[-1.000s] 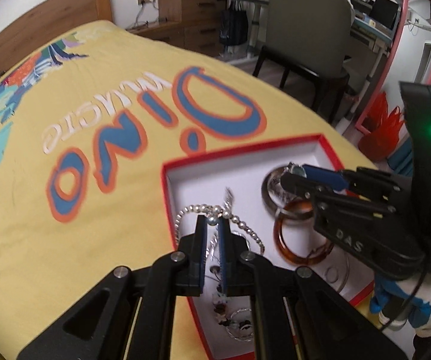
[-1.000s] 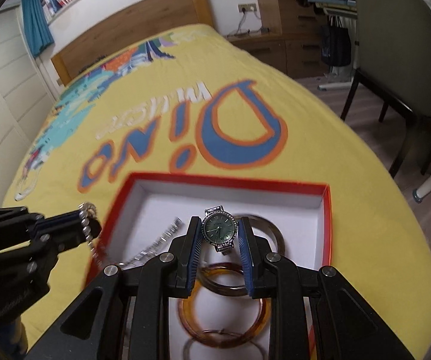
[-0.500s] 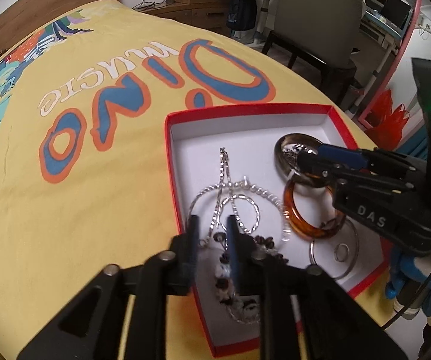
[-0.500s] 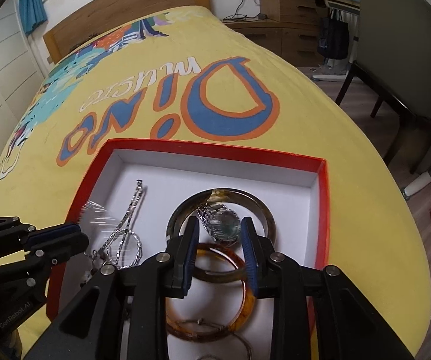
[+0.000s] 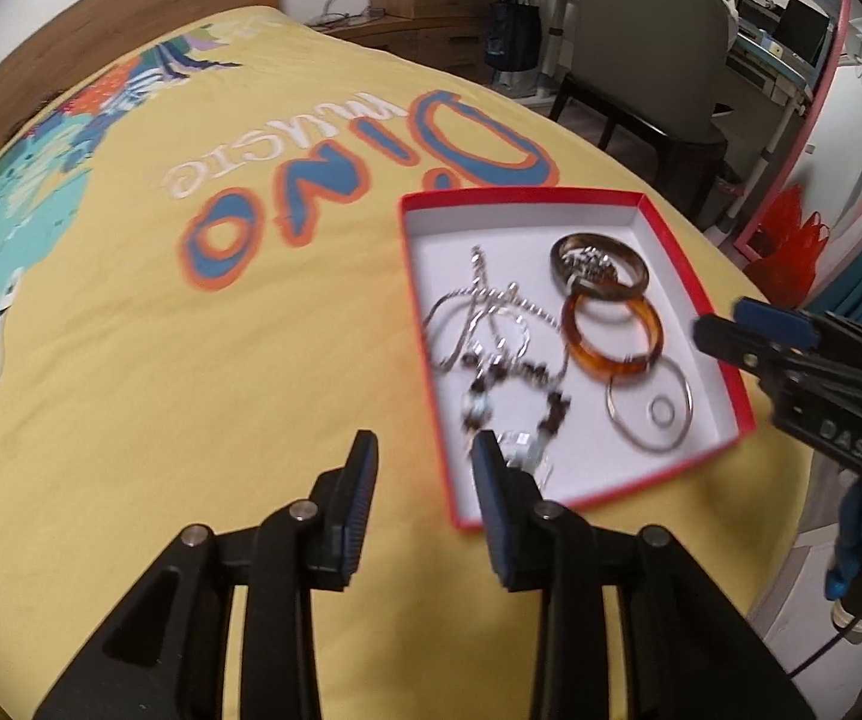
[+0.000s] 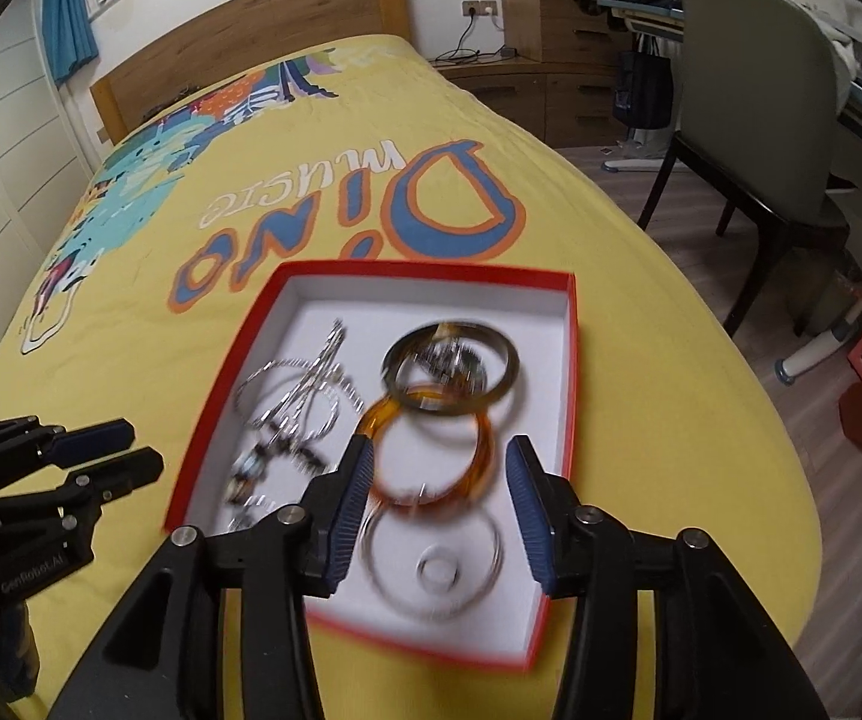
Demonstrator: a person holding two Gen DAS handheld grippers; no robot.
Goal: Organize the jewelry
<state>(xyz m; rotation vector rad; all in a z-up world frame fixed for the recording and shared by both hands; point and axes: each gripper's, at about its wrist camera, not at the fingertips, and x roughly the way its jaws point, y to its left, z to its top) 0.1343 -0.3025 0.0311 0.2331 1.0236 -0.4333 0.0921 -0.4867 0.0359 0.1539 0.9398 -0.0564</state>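
A red box with a white inside (image 5: 697, 276) (image 6: 574, 360) lies on the yellow bedspread. In it lie silver chains (image 5: 490, 318) (image 6: 305, 390), a dark beaded necklace (image 5: 520, 384) (image 6: 275, 462), a watch (image 5: 595, 264) (image 6: 448, 360) inside a grey bangle (image 5: 634, 267) (image 6: 508, 372), an amber bangle (image 5: 610, 336) (image 6: 425, 450), a thin silver hoop (image 5: 649, 408) (image 6: 431, 564) and a small ring (image 5: 663, 414) (image 6: 439, 573). My left gripper (image 5: 425, 456) (image 6: 113, 450) is open and empty at the box's near left side. My right gripper (image 6: 436, 468) (image 5: 754, 330) is open and empty above the box's near end.
The yellow bedspread (image 5: 191, 360) with a blue and orange "Dino" print covers the bed. A wooden headboard (image 6: 239, 42) stands at the far end. A grey chair (image 6: 754, 120) and a desk stand to the right of the bed, past its edge.
My left gripper let go of the silver chain and my right let go of the watch; both lie in the box. Both grippers have opened and pulled back from the box.
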